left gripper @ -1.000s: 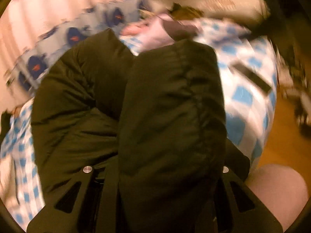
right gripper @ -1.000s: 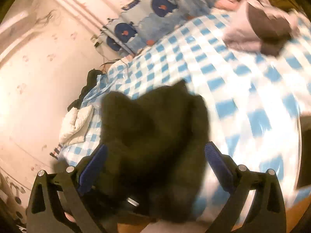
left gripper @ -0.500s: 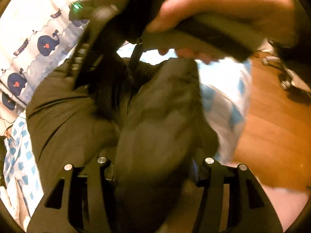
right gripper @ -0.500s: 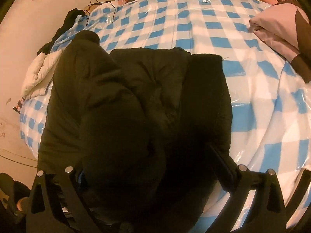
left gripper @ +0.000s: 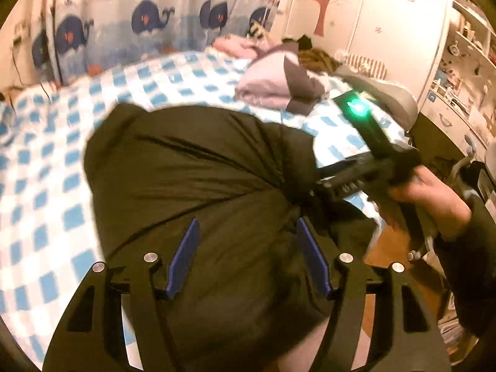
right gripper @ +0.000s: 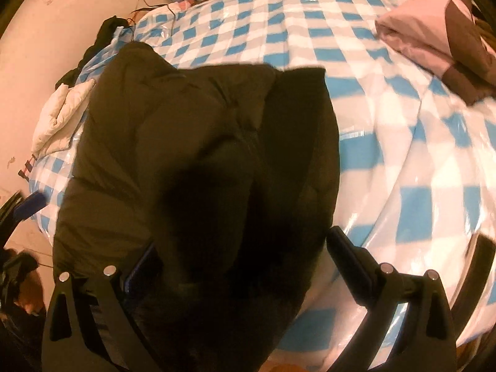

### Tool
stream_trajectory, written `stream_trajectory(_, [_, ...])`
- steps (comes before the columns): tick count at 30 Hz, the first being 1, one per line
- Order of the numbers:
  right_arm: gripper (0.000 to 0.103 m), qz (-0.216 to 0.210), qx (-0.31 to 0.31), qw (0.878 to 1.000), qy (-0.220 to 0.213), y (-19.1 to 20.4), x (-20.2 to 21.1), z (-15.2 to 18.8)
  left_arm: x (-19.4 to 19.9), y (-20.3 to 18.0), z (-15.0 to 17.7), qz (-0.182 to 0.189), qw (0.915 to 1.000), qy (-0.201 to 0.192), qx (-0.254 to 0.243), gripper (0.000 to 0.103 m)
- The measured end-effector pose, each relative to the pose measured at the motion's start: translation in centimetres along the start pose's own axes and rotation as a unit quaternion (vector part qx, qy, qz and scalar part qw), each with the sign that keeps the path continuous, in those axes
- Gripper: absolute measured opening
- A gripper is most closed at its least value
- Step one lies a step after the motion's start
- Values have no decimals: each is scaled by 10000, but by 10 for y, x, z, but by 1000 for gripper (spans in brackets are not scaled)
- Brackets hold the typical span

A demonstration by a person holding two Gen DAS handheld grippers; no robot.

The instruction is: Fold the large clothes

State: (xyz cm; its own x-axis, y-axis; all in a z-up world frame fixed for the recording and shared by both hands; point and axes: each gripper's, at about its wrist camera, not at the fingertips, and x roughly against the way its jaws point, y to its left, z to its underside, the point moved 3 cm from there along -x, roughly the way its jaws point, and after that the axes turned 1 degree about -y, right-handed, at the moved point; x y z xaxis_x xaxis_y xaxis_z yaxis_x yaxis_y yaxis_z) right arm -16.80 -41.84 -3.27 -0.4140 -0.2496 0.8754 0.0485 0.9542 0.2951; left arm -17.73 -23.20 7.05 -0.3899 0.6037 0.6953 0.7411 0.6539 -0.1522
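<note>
A dark olive puffy jacket point(left gripper: 201, 170) lies bunched on the blue-and-white checked bed cover point(left gripper: 46, 186). My left gripper point(left gripper: 248, 257) hovers over its near end. Its jaws are opening, and the blue pads point(left gripper: 183, 257) stand clear of the cloth that bulges up between them. A hand point(left gripper: 434, 198) holds my right gripper point(left gripper: 310, 186) at the jacket's right edge, where the creases gather. In the right wrist view the jacket point(right gripper: 186, 139) fills the space between the fingers of my right gripper point(right gripper: 245, 266), which is closed on a thick fold.
A folded pink-and-brown garment point(left gripper: 272, 83) lies at the far side of the bed. A white garment point(right gripper: 59, 108) sits at the bed's left edge. A whale-print curtain point(left gripper: 145, 18) and a wardrobe point(left gripper: 387, 15) stand behind. Wooden floor point(left gripper: 393, 241) shows on the right.
My left gripper has let go of the jacket fold, opened and drawn back upward. My right gripper has come down, bringing its part of the jacket onto the bed.
</note>
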Motion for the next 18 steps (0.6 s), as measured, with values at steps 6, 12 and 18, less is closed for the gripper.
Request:
stream_trajectory(6, [98, -144, -380, 9992, 10, -21, -59, 22, -62, -7, 30, -192, 9985, 495, -90, 62])
stream_trajectory(12, [97, -150, -422, 9990, 56, -22, -48, 22, -41, -3, 22, -331, 9990, 311, -4, 62])
stream_trajectory(18, [97, -686, -806, 9943, -164, -24, -14, 14, 17, 98, 30, -231, 9855, -303, 1652, 81])
